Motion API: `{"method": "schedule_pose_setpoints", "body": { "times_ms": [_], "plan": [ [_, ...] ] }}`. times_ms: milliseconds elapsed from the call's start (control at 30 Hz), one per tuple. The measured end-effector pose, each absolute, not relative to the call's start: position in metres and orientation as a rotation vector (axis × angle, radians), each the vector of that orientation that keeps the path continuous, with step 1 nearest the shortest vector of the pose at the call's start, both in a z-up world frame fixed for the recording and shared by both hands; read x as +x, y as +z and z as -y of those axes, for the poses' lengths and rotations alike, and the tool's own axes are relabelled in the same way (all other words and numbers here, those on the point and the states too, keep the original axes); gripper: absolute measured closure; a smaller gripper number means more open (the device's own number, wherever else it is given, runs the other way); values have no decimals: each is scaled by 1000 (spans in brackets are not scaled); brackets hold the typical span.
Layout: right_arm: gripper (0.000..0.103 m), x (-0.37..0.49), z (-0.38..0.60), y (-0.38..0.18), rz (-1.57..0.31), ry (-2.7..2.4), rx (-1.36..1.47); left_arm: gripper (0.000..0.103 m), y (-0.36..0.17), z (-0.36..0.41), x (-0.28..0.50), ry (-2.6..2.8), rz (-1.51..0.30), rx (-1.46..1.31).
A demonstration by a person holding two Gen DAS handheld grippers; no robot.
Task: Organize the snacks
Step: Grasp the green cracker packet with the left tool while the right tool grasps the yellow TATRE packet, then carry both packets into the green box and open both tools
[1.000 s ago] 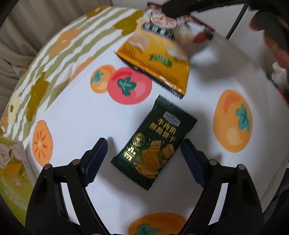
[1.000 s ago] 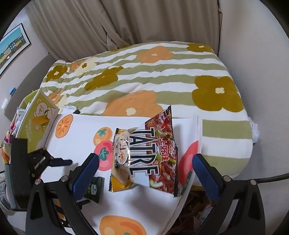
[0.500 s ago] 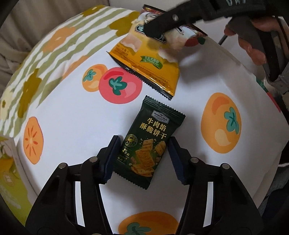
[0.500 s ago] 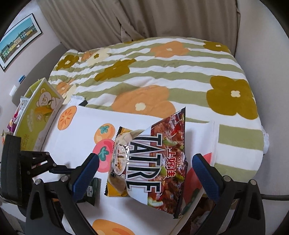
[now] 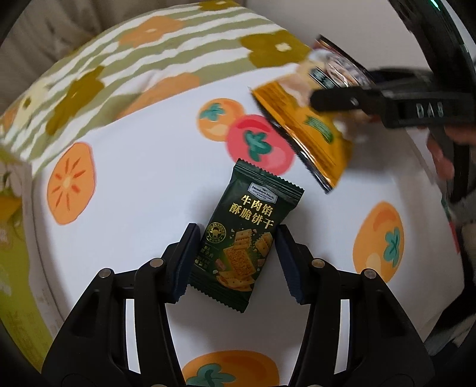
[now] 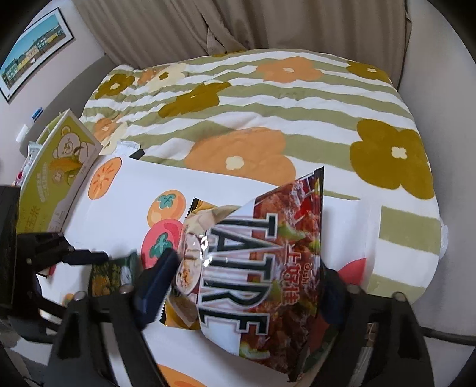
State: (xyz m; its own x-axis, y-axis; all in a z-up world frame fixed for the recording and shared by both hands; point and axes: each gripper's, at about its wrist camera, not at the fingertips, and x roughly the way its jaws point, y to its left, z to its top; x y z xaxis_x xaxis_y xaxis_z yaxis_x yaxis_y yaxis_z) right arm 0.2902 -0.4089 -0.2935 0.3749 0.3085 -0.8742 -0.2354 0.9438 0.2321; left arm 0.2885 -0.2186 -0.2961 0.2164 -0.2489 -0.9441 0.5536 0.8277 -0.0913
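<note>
Bracketing the dark green cracker packet with the left tool, fingers narrowed to the packet's lower half, pads at or just off each long edge; cannot tell whether pressing yet. Lying flat on the white fruit-print sheet, long axis running from the tool outward and tilted a little to the right, brand end farthest away, serrated bottom seam between the finger bases. Bare sheet to the left as far as the green bear box at the sheet's left edge, more bare sheet to the right; far corner close to the red tomato print and to the low tip of the orange bag.

Closing the right tool on the big red-and-white snack bag, with the orange bag held beside it, left blue finger against the orange bag's side, right finger mostly hidden behind the film. Standing steeply, long axis near upright, top corner pointing away toward the striped flower bedspread, low end hanging near the sheet's near edge. Beyond the sheet, bedspread reaching to the curtain; on the right, falling off at the bed's edge toward the wall.
</note>
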Motion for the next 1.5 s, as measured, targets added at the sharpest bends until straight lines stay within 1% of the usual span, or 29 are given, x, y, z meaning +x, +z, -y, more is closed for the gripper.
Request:
{"method": "schedule_pose_setpoints", "body": {
  "times_ms": [33, 100, 200, 333, 567, 833, 1033, 1233, 1367, 1500],
  "plan": [
    [29, 290, 408, -293, -1132, 350, 66, 54, -294, 215, 290, -555, -1232, 274],
    [36, 288, 406, -291, -1130, 340, 36, 55, -289, 211, 289, -538, -1226, 254],
    [44, 285, 406, -283, -1111, 335, 41, 55, -274, 203, 287, -507, -1208, 224],
    [44, 280, 405, -265, -1079, 329, 60, 55, -246, 190, 286, -462, -1176, 189],
    [44, 267, 380, -207, -995, 355, 49, 55, -183, 152, 280, -400, -1093, 101],
    [44, 260, 305, -129, -857, 407, -31, 55, -109, 82, 276, -392, -964, 64],
    [44, 265, 242, -84, -784, 455, 1, 54, -67, 10, 276, -356, -893, 55],
    [44, 278, 168, -59, -741, 496, 36, 54, -55, -67, 285, -296, -894, 52],
    [44, 286, 127, -57, -742, 500, 71, 54, -66, -103, 300, -292, -940, 37],
    [44, 291, 100, -60, -770, 471, 95, 54, -85, -121, 310, -303, -994, 42]
  ]
}}
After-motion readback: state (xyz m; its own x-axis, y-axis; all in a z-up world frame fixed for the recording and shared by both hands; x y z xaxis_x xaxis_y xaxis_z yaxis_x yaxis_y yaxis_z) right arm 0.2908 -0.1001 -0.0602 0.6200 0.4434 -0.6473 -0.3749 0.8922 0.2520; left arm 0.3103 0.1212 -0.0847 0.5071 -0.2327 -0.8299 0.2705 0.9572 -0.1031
